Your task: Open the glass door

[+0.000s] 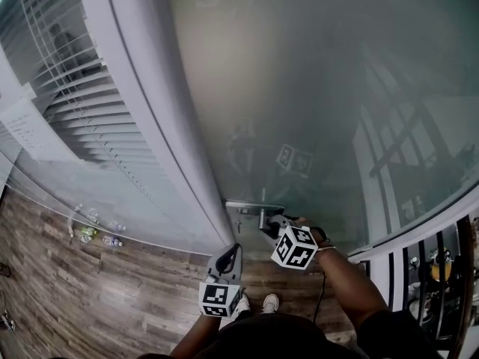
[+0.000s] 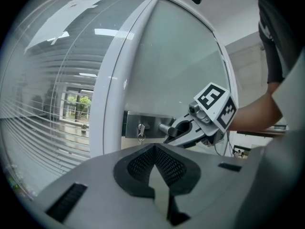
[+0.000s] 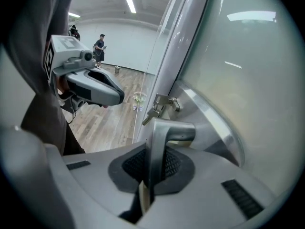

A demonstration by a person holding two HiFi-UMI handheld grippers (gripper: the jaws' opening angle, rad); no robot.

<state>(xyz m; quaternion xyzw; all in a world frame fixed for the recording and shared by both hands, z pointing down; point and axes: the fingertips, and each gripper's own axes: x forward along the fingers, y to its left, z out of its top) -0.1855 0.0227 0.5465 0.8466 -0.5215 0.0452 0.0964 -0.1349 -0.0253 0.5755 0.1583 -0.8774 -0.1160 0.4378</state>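
Presently, head view: right gripper sat low in the frame, just right of centre, against the door handle of the glass door. Its marker cube lay below and to the right, with the forearm running off to the lower right.

Right gripper view: right gripper was clamped on the door handle. The metal lever stood up between the two dark pads, which pressed on it from either side. Behind the lever, a key stuck out of the lock on the metal plate. The glass door filled the right half of that frame.

Left gripper hung just below and left of the handle and touched nothing. In the left gripper view, the left gripper had its jaws drawn close together, with nothing between them. Beyond them were the lock plate at centre, the key hanging from it, and the right gripper coming in from the right onto the door handle.

A white door frame ran diagonally across the upper left of the head view. Left of it was a glazed panel with blinds. Wood floor took up the lower left, with a few bottles at the foot of the panel. The person's shoes were at bottom centre.
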